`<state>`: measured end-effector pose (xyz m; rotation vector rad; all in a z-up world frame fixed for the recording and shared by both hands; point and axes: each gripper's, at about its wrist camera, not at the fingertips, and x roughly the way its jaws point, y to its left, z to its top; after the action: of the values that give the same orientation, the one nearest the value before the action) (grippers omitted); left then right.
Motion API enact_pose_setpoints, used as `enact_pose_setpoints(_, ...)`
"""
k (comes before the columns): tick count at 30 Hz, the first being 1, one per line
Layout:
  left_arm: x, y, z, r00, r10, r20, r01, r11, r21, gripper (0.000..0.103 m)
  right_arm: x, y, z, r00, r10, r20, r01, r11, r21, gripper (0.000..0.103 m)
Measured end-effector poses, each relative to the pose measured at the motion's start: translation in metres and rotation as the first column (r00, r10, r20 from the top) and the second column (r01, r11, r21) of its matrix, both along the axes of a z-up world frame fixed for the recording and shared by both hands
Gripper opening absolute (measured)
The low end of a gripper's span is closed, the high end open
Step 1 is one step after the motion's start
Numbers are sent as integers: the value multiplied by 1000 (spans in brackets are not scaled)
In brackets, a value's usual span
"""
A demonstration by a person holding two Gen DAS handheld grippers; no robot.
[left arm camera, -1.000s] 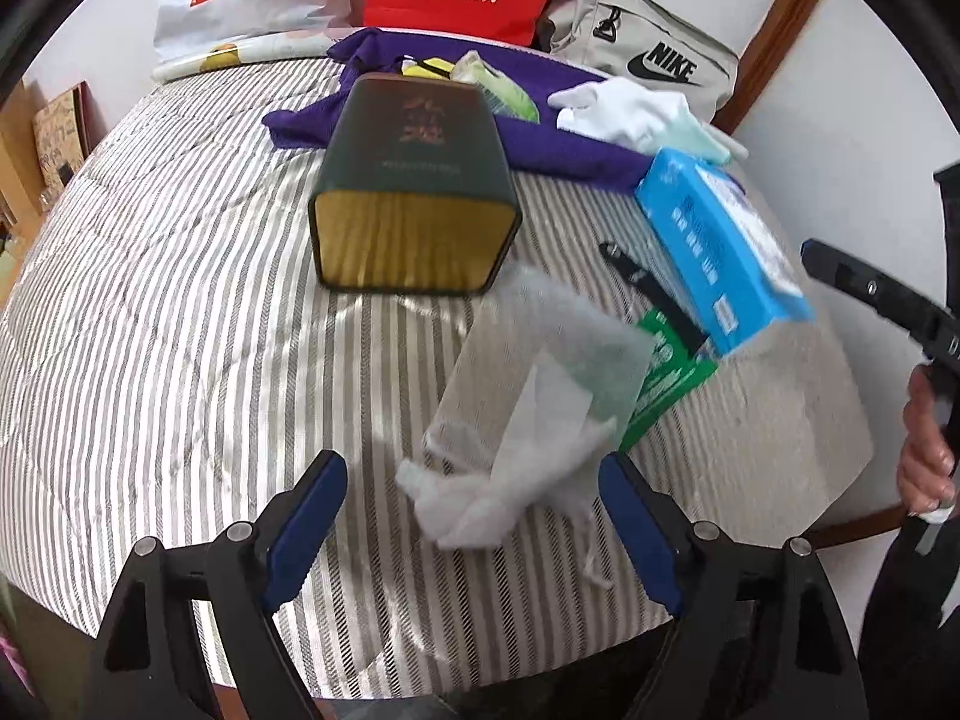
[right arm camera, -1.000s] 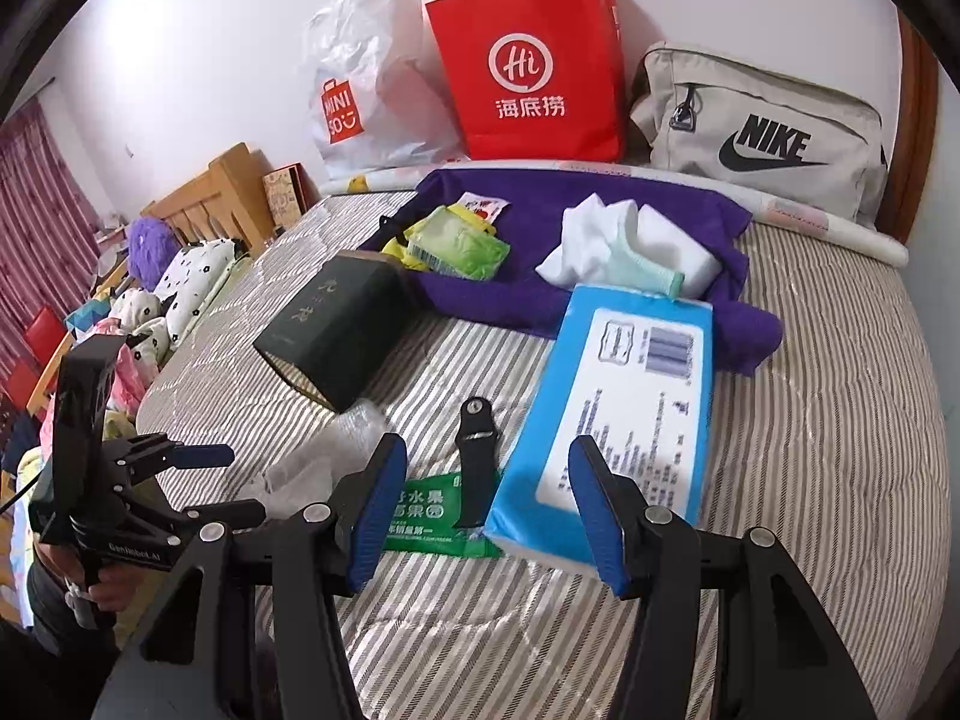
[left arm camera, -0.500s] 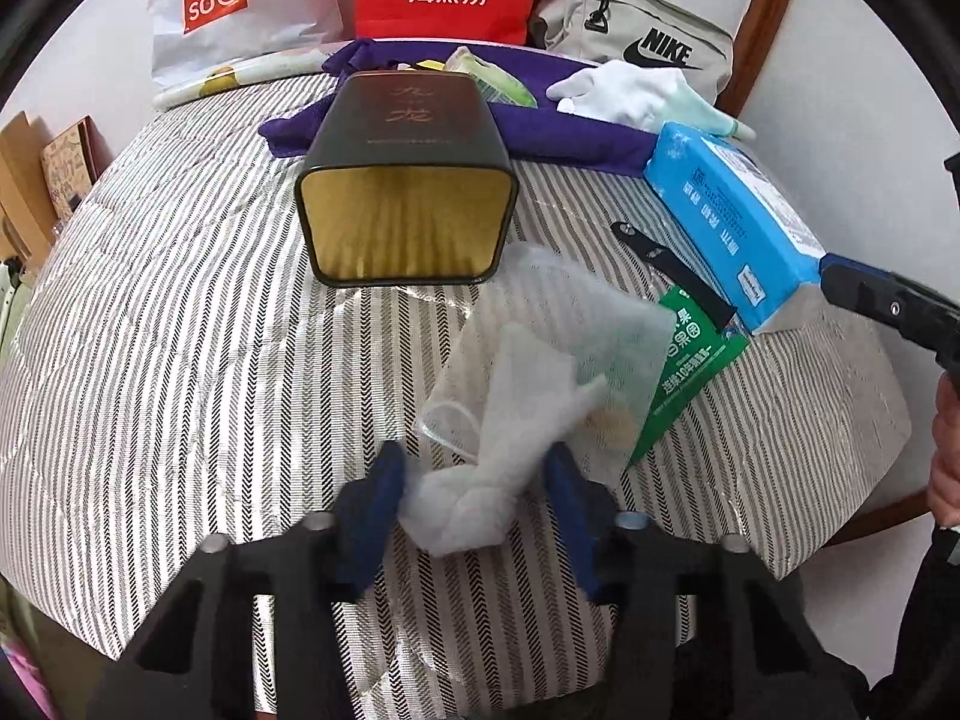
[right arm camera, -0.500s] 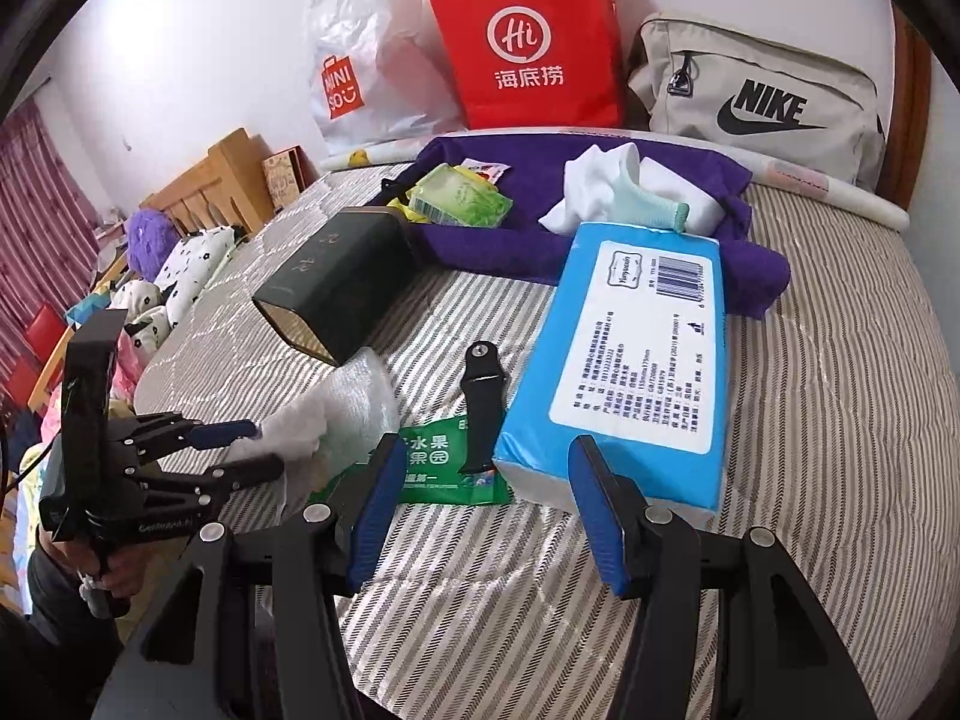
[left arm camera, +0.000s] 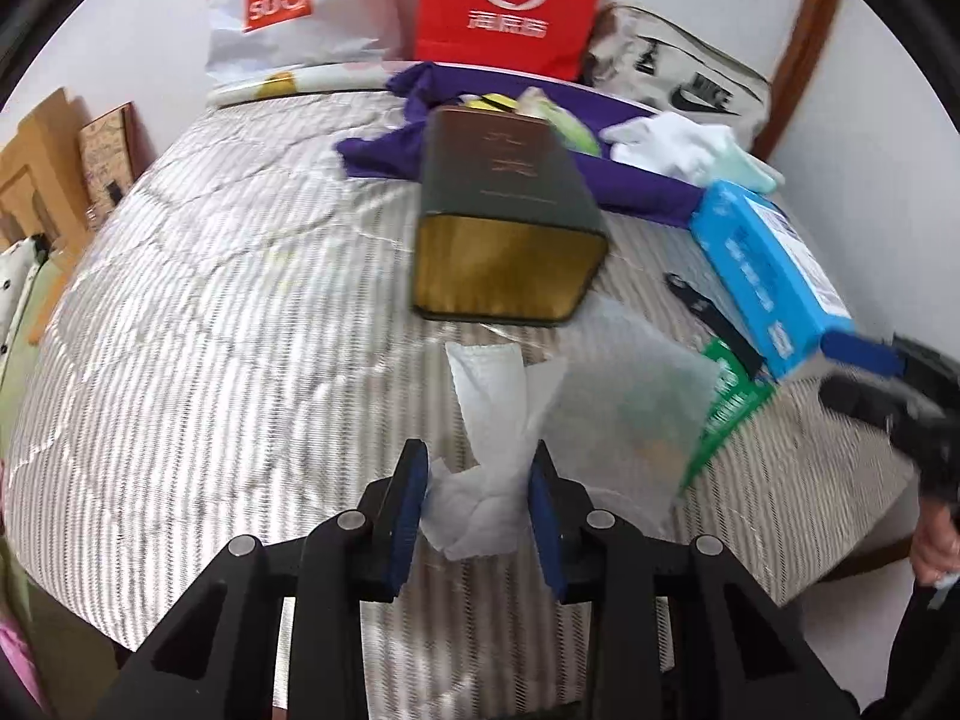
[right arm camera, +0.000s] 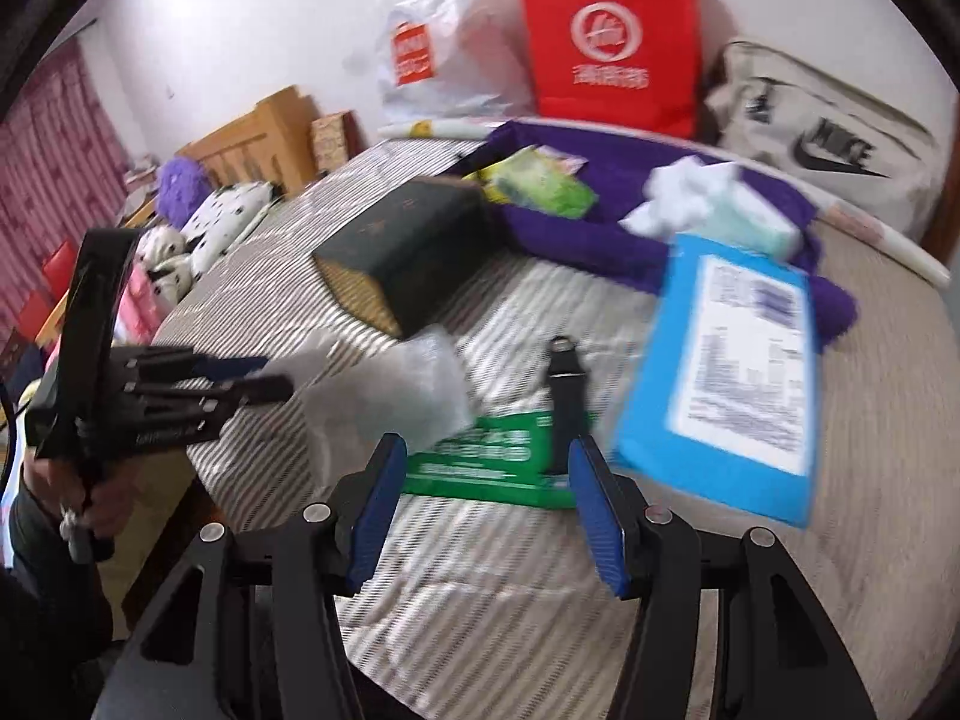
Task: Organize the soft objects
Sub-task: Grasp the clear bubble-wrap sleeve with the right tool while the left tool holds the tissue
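A bed (left arm camera: 198,324) with a striped grey cover fills the room, and at its far side, against the white wall, stand a white shopping bag (left arm camera: 288,6), a red bag (left arm camera: 510,0) and a grey sport bag (left arm camera: 678,84). These look like the places where things may go, but I cannot tell which one is meant.

The left gripper (left arm camera: 478,501) is closed on a white tissue (left arm camera: 489,420). It pinches the tissue at the crumpled low end, so the rest of the sheet stands up loose above the jaws and is not crushed. Just beside it, to the right, a clear plastic bag (left arm camera: 630,396) lies on the cover; whether it touches the tissue I cannot tell, because the frame is blurred. Behind them a dark box (left arm camera: 510,204) lies on its side with its gold mouth toward the gripper, maybe to receive soft things.

The right gripper (right arm camera: 489,501) has its jaws wide apart with nothing between them. It hovers over a green packet (right arm camera: 486,462) and a black strap (right arm camera: 564,396), near the blue pack (right arm camera: 732,372). It seems ready for the next pick

Farther back, a purple cloth (right arm camera: 600,222) carries a white cloth (right arm camera: 678,192)
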<state>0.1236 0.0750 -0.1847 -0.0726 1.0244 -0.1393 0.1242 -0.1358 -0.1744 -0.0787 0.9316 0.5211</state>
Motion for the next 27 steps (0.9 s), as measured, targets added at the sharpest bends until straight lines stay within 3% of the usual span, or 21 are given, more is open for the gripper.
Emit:
enact_pose_setpoints(3, 7, 11, -6, 999, 43, -18, -43, 999, 27, 31, 2, 18, -8, 999, 53, 0, -53, 999, 0, 56)
enact_pose_setpoints(7, 10, 27, -11, 996, 75, -40, -74, 997, 2, 31, 15, 43, -22, 995, 100, -11, -100, 995, -3, 65)
enact_pose_setpoints(12, 9, 37, -13, 995, 88, -47, -91, 994, -59, 31, 31, 71, -39, 986, 163, -27, -164, 986, -34, 67)
enact_pose_setpoints(16, 8, 42, -15, 995, 90, -45, -93, 991, -91, 31, 35, 90, -54, 979, 197, -60, -200, 978, -57, 82)
enact_pose_setpoints(21, 6, 45, -15, 995, 88, -41, -93, 989, -118, 32, 29, 102, -60, 976, 218, -21, -219, 972, -90, 95)
enact_pose_setpoints(25, 5, 45, -15, 995, 89, -36, -92, 989, -117, 31, 27, 111, -64, 975, 222, 15, -218, 965, -145, 96)
enact_pose_setpoints(27, 5, 44, -15, 995, 89, -33, -92, 989, -112, 32, 28, 112, -63, 978, 209, 30, -202, 968, -149, 89)
